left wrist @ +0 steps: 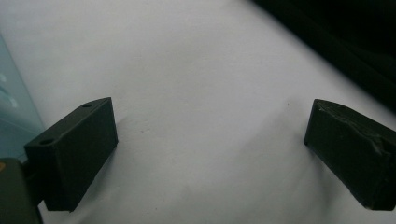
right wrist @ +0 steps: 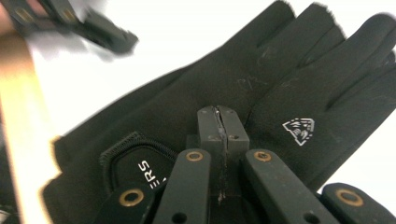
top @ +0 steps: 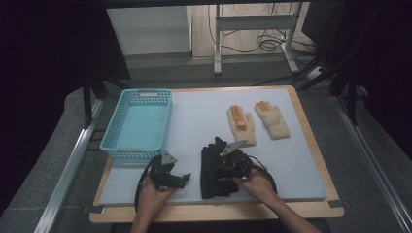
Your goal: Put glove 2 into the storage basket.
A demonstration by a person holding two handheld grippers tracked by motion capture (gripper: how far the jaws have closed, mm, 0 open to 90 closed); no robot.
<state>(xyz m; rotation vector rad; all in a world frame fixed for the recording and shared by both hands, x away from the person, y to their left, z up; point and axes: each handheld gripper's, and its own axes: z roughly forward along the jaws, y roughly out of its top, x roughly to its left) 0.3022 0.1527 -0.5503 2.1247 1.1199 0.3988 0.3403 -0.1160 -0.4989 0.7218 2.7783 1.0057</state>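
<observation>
A pair of black gloves point(top: 212, 183) lies stacked on the white mat near the front edge. In the right gripper view the top black glove point(right wrist: 261, 79) shows a small white logo. My right gripper point(right wrist: 217, 111) point(top: 222, 175) sits on its back, jaws closed together with the tips pressed into the fabric. My left gripper point(top: 186, 177) rests low on the mat to the left of the gloves. Its jaws point(left wrist: 210, 149) stand wide apart with only bare mat between them. Two beige gloves point(top: 241, 125) point(top: 272, 119) lie palm-down farther back on the right.
A light blue plastic basket point(top: 145, 92) stands at the back left of the white mat point(top: 204, 114), and its wall point(left wrist: 9, 102) shows beside the left jaw. The wooden table edge point(right wrist: 16, 121) runs along the front. A metal frame stands on the floor beyond the table.
</observation>
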